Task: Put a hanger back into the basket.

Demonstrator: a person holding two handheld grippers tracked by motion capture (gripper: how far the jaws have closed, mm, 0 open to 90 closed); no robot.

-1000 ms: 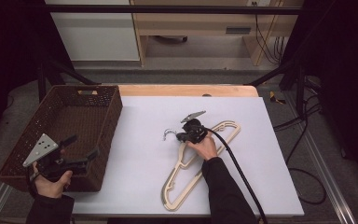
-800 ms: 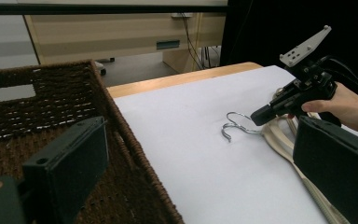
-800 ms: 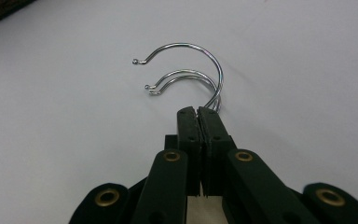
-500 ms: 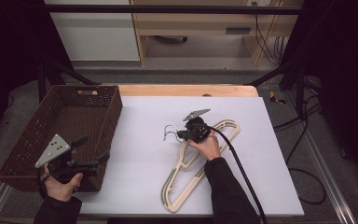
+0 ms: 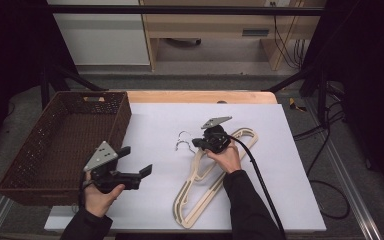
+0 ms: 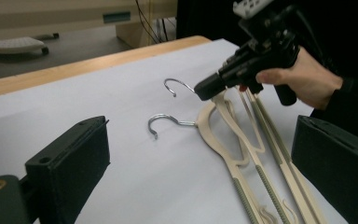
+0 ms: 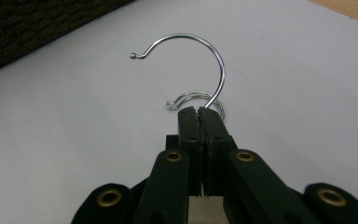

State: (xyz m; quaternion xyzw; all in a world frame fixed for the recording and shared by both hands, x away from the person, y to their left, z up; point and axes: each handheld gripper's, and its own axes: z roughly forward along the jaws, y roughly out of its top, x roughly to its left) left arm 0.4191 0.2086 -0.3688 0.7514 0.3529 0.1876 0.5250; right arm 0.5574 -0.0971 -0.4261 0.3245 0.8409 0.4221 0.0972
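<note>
Your desk point(image 5: 290, 150) is covered by a white sheet, with a bare wooden strip along its far edge, and beyond it stand pale cabinets on a grey floor. A dark brown woven basket point(image 5: 55, 145), rectangular with a handle slot, sits on the desk's left edge.

Near the middle lie two cream plastic hangers point(image 5: 207, 187), flat and overlapping, with ribbed grip strips and thin chrome wire hooks pointing toward the far left.

Your right hand point(image 5: 226, 159) reaches forward over the hangers, and your right gripper point(image 5: 200, 143) is clenched on the upper hanger's hook point(image 7: 200, 60), jaws pressed together around the wire at its base.

Your left hand point(image 5: 99, 192) rests near the desk's near left corner, just beside the basket, and your left gripper point(image 5: 135, 162) points toward the hangers, jaws spread wide and holding nothing.
</note>
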